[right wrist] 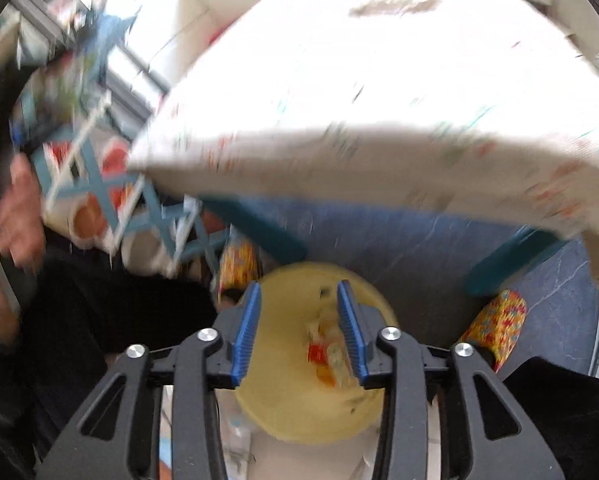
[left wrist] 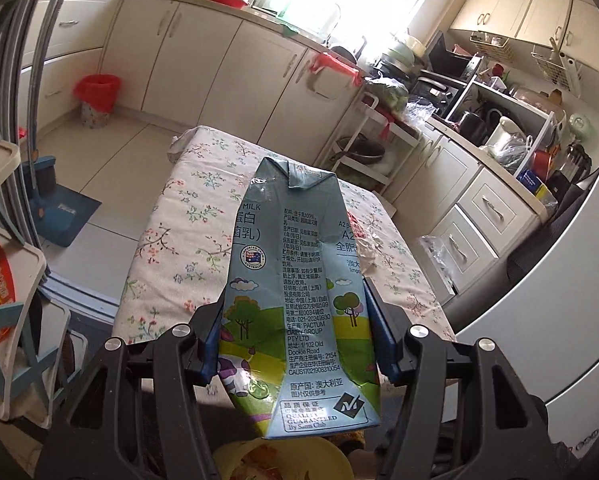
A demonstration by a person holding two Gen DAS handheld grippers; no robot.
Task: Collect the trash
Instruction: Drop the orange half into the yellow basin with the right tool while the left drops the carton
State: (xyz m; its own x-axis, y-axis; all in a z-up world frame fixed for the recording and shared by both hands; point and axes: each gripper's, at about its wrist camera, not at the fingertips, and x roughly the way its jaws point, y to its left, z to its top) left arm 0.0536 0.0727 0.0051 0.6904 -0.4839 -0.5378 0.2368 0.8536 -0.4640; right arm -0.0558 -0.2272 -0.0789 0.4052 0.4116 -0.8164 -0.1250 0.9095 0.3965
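The bench (left wrist: 171,248), draped in a floral cloth, is taken as the landmark. A yellow bin (right wrist: 299,408) is seen below the bench's near edge, with wrappers (right wrist: 327,356) lying inside it; this view is blurred. A flattened milk carton (left wrist: 295,300) is held above the bench's near end, clamped at both sides by the left tongs (left wrist: 295,336). The right tongs (right wrist: 297,332) are recorded with their blue pads apart and nothing between them, poised over the bin. A crumpled scrap (left wrist: 369,246) is noted on the bench's right side, partly hidden behind the carton.
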